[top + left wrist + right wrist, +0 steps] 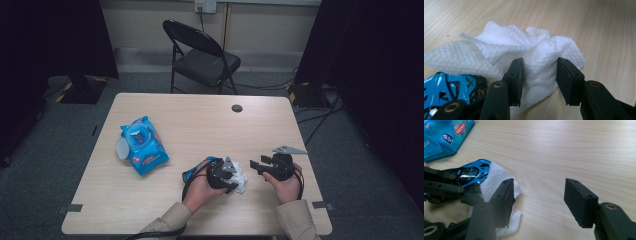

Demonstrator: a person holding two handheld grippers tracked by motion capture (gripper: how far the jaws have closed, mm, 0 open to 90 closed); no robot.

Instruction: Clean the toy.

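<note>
I am holding my left hand-held gripper [539, 82] low over the tabletop [200, 120], near its front edge, and its jaws are standing on either side of a bunched fold of the crumpled white wipe [506, 47]. The left pad is lying against the fold; the right pad is right at its edge, and I cannot tell for sure whether it is pressing. The wipe is resting on the wood, with a shiny blue toy car [446, 87] touching its near edge just beside my left jaw.

My right hand-held gripper [539, 200] is hovering just to the right of the wipe, jaws standing moderately apart with nothing between them, only bare wood showing through the gap. In the right gripper view its left jaw is sitting in front of the wipe's corner.

A blue pack of wet wipes [142, 145], its flap lid standing open, is lying well apart on the left part of the tabletop.
</note>
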